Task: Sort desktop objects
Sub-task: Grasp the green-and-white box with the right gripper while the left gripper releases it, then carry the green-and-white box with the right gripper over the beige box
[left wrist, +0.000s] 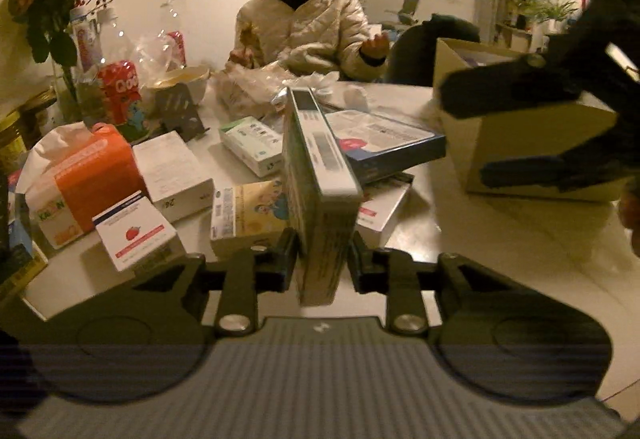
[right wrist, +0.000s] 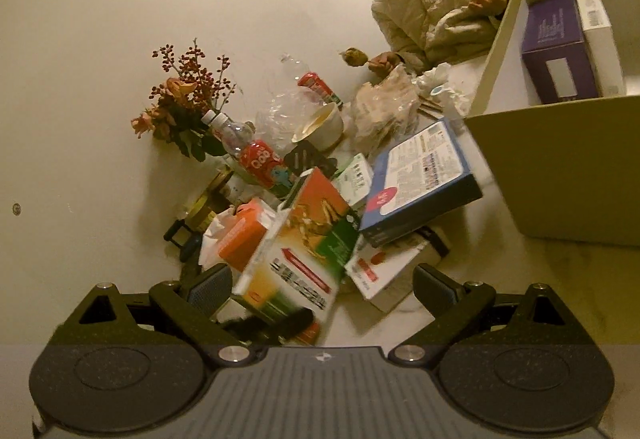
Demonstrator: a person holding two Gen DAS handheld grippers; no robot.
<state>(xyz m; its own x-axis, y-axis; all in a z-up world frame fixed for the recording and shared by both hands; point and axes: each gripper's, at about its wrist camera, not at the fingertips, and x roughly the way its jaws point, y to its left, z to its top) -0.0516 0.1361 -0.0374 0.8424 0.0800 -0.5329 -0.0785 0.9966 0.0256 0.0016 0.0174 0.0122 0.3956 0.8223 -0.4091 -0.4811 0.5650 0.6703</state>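
Left tongs [left wrist: 322, 259] clamp a tall green box [left wrist: 320, 175] on edge, long axis pointing away, with the cardboard carton [left wrist: 532, 155] far right; right tongs [right wrist: 322, 289] hang wide open, empty, nearer that carton.

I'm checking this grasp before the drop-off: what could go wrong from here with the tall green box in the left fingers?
1. The left gripper grips the green box only at its near end, standing on edge. Most of it juts forward, so it may pivot or slip.
2. The open right gripper sits in front of the cardboard box and may block the way in.
3. The yellow box lies close beside the green one, so a swing could knock it.
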